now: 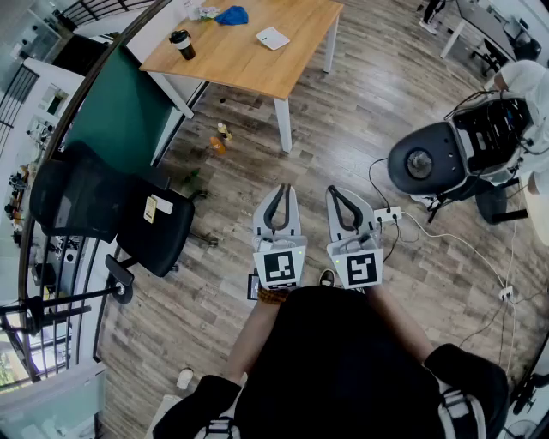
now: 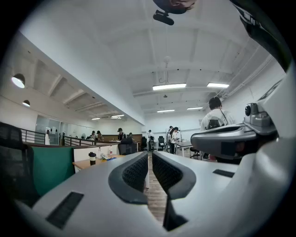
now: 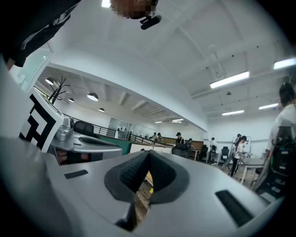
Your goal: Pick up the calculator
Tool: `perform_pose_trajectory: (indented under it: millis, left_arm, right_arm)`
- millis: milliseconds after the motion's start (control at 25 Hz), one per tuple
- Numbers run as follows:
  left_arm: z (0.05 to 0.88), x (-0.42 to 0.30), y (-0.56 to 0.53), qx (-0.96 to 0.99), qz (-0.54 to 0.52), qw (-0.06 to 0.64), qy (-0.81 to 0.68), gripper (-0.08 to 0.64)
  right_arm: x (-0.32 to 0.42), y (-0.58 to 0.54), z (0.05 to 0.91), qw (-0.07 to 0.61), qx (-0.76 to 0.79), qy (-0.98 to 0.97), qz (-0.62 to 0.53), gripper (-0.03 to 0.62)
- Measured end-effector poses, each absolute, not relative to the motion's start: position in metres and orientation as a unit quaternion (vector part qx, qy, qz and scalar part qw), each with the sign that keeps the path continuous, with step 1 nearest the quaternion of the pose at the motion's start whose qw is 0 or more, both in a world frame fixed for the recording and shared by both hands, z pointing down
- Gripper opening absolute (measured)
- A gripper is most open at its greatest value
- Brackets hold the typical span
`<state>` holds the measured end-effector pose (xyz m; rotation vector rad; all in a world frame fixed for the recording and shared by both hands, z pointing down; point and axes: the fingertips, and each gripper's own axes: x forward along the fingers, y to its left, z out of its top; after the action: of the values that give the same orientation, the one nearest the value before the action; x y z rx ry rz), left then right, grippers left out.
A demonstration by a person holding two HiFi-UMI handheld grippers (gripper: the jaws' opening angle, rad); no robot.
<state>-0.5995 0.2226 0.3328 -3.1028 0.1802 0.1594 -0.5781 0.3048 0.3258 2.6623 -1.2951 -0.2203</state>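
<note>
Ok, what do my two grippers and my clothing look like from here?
The left gripper and right gripper match: light grey shells with black ribbed pads that curve in to a narrow tip. Each carries a white cube printed with a black square marker. The person wears a black top.

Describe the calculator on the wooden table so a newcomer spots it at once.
Find the wooden table at the top of the head view. Toward its right end lies the calculator, a thin white rectangle. Its neighbours differ: a dark cup with a pale lid stands at the left, and a crumpled blue cloth lies at the far edge.
</note>
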Motion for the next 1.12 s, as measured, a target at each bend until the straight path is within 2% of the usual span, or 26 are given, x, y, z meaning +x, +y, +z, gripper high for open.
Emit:
perform_pose_trajectory:
  millis: [280, 840, 1120]
  left_arm:
    - [0.335, -0.584, 0.185, -0.998, 0.051, 0.005, 0.038, 0.048]
    - [0.35, -0.573, 0.131, -0.999, 0.035, 0.005, -0.005, 0.048]
    - [0.369, -0.542, 0.113, -1.0, 0.008, 0.008, -0.004, 0.048]
  right_arm:
    - [-0.568, 0.265, 0.331, 0.067, 0.897, -0.435, -0.047, 0.003]
    - [-0.551, 0.216, 0.345, 0.092, 0.915, -0.392, -0.025, 0.005]
    - [-0.516, 0.203, 0.365, 0.081, 0.912, -0.403, 0.003, 0.049]
